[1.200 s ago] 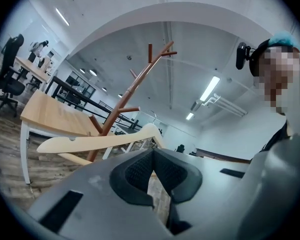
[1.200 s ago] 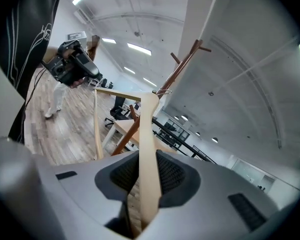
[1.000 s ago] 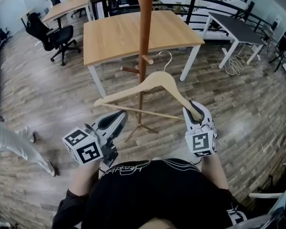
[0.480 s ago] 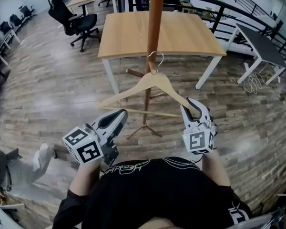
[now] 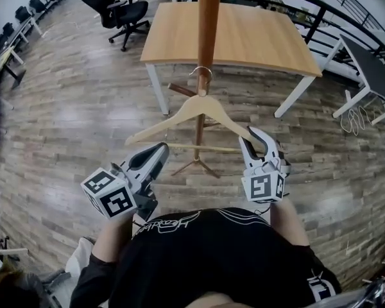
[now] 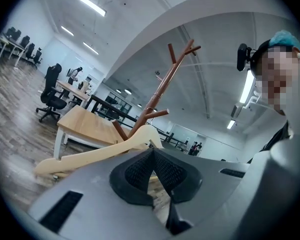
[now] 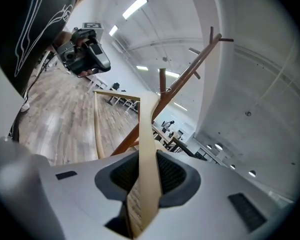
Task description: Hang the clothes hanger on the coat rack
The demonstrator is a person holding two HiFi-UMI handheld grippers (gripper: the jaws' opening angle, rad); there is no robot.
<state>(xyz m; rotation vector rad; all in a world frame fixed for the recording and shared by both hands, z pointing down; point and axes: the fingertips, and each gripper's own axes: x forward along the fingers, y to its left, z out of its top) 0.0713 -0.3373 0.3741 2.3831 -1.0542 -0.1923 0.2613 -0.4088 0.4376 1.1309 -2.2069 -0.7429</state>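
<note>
A pale wooden hanger [image 5: 192, 111] with a metal hook [image 5: 202, 76] hangs in front of me in the head view. My right gripper [image 5: 255, 141] is shut on the end of its right arm, which runs up between the pads [image 7: 176, 176] in the right gripper view as the hanger [image 7: 149, 134]. The hook lies against the brown coat rack pole [image 5: 208, 31], just above a lower peg [image 5: 179, 90]; whether it rests on a peg I cannot tell. My left gripper [image 5: 156, 155] is shut and holds nothing, below the hanger's left arm [image 6: 90, 156]. The coat rack [image 6: 162, 86] rises beyond it.
A light wooden table [image 5: 256, 37] stands behind the rack. A black office chair [image 5: 115, 8] is at the back left, and a grey table [image 5: 372, 53] and a black railing [image 5: 321, 18] at the right. Wood-plank floor surrounds the rack's feet [image 5: 196, 167].
The hanger moved left with my right gripper: its hook, earlier to the right of the pole, now lies against it. My left gripper stayed low and shut.
</note>
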